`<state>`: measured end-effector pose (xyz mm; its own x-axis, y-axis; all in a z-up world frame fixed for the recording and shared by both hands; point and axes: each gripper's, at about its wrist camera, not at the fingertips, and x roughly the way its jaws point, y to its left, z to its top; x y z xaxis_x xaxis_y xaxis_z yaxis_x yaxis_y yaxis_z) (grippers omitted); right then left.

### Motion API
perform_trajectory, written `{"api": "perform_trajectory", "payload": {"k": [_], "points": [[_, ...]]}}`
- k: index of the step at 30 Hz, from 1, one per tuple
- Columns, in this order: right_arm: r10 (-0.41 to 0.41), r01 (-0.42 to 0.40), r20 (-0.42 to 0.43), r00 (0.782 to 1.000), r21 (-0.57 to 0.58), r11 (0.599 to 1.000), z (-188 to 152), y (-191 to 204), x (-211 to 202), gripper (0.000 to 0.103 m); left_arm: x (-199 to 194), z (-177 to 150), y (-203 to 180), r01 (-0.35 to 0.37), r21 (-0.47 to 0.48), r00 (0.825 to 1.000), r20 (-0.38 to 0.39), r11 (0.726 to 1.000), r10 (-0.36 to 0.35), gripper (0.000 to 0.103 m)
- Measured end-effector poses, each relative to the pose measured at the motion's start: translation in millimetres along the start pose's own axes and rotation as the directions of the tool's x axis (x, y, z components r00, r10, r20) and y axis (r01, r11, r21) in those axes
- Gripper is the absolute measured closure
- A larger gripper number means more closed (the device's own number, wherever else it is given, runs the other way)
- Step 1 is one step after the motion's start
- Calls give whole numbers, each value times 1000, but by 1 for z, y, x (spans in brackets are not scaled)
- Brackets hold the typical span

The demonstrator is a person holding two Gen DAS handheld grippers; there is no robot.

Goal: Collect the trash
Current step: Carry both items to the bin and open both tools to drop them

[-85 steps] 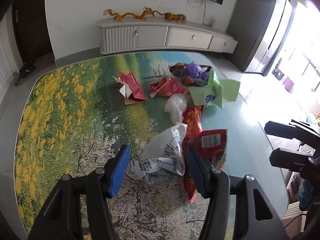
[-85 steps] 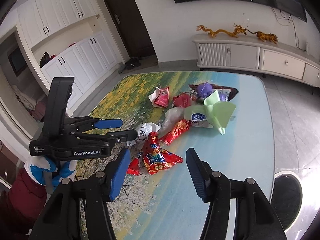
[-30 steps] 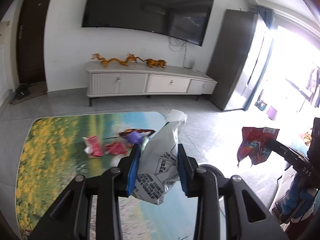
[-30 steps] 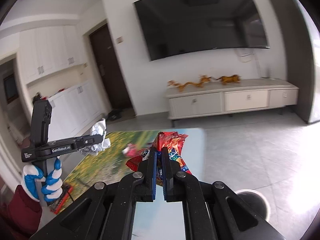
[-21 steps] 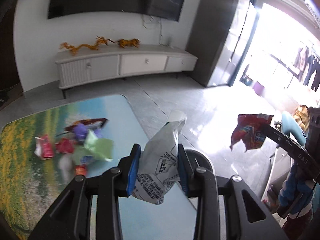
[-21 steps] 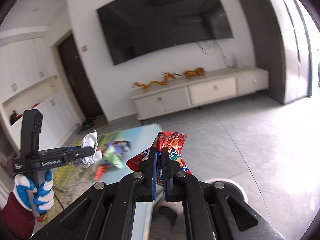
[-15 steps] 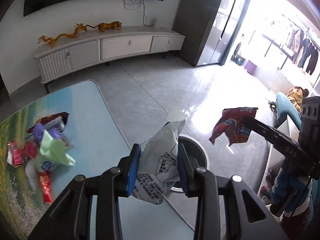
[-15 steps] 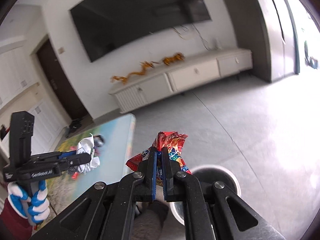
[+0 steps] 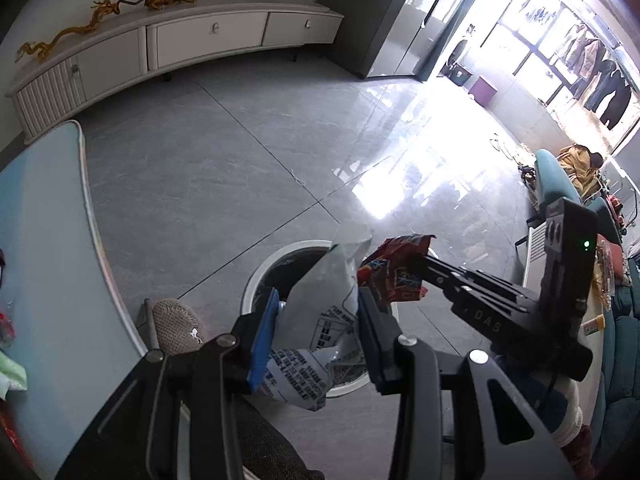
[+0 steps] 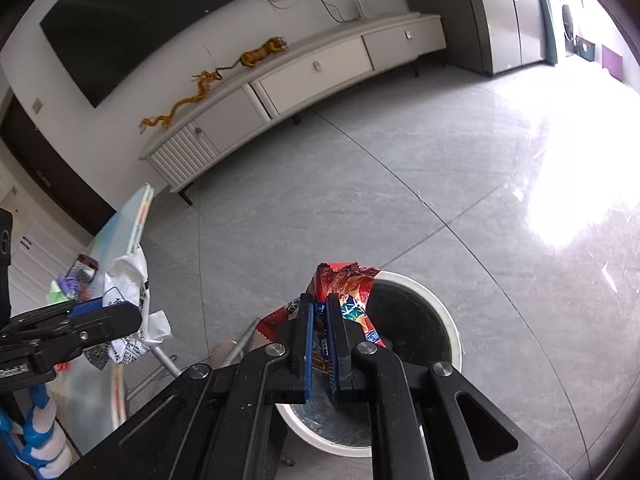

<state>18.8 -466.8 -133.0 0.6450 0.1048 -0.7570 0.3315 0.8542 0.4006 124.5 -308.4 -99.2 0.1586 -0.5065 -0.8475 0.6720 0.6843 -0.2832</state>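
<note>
Holding both grippers over the white-rimmed bin so the trash drops straight in. My left gripper has just been easing apart, the white printed wrapper between its pads (barely pinched). My right gripper stays nearly closed, clamping the red snack packet.

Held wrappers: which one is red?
The snack wrapper in the right gripper, over the bin. The left gripper holds a white printed bag.
</note>
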Motion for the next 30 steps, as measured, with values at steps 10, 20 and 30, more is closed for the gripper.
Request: {"api": "perform_trajectory", "payload": {"k": [10, 20, 30], "points": [[-62, 63, -19, 998, 39, 997, -3, -20, 12, 65, 27, 15, -2, 89, -45, 996, -19, 995, -89, 50], [-42, 42, 44, 998, 0, 999, 0, 4, -22, 64, -37, 12, 4, -30, -40, 987, 156, 999, 35, 50], [28, -15, 139, 990, -92, 996, 6, 59, -73, 59, -116, -21, 25, -99, -92, 948, 293, 991, 122, 50]]}}
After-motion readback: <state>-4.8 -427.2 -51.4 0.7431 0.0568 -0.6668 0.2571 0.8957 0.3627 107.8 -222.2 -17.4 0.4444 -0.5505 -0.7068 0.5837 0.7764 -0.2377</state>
